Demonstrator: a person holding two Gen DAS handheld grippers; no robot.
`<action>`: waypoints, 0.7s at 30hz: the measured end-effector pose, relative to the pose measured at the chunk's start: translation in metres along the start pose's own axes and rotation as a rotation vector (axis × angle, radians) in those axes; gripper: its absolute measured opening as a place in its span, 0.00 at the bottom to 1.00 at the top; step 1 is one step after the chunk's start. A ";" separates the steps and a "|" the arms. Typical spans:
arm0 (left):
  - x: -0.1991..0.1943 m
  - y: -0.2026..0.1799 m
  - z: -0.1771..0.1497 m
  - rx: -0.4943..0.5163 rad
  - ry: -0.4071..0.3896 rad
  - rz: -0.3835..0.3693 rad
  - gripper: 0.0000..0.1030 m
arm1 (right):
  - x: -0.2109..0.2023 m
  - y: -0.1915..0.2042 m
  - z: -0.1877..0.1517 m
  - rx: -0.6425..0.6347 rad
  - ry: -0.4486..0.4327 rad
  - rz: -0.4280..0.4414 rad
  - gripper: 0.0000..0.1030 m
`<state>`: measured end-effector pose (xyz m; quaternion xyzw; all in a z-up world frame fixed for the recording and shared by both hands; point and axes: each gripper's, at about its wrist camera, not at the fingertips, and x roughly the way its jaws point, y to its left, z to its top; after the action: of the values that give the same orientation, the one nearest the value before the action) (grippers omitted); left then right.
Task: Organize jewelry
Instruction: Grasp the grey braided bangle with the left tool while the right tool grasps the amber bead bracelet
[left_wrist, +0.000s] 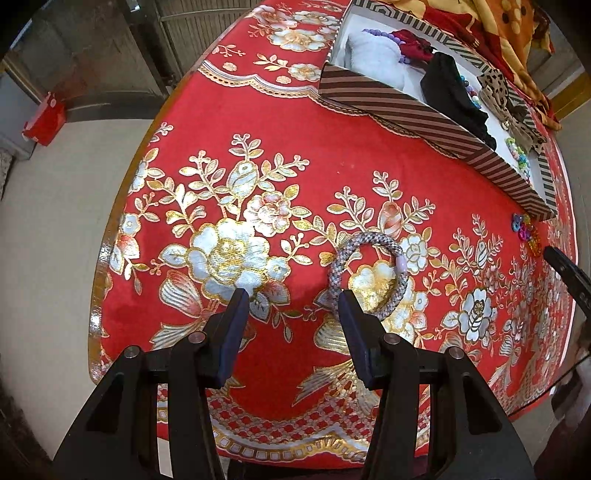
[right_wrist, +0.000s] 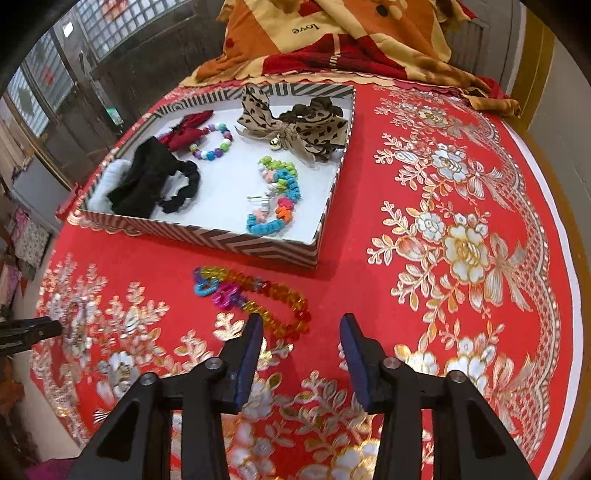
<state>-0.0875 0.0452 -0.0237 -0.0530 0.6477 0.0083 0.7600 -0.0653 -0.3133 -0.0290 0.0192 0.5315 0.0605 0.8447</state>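
Note:
A grey woven ring lies flat on the red flowered tablecloth. My left gripper hangs open just above it; its right fingertip overlaps the ring's left side, and only cloth shows between the fingers. A chain bracelet of clear coloured beads lies in front of the striped box. My right gripper is open over the bracelet's near end, its left fingertip covering part of the chain and a few orange beads showing between the fingers. The pads press on nothing. The left gripper shows at that view's left edge.
The box holds a black scrunchie, a red bow, a bead bracelet, a leopard bow and a flower-bead bracelet. A folded orange blanket lies behind it. The round table's edge curves close on the left.

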 end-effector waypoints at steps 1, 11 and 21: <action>0.000 -0.001 0.000 0.005 0.000 0.001 0.48 | 0.002 -0.001 0.001 -0.002 0.002 -0.005 0.37; 0.010 -0.011 0.005 0.028 0.014 0.011 0.48 | 0.016 0.000 0.010 -0.050 0.012 -0.030 0.34; 0.012 -0.013 0.008 0.042 0.019 0.018 0.48 | 0.016 0.008 0.002 -0.069 0.024 0.005 0.34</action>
<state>-0.0769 0.0325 -0.0336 -0.0315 0.6553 0.0011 0.7547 -0.0569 -0.3028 -0.0418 -0.0093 0.5392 0.0811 0.8382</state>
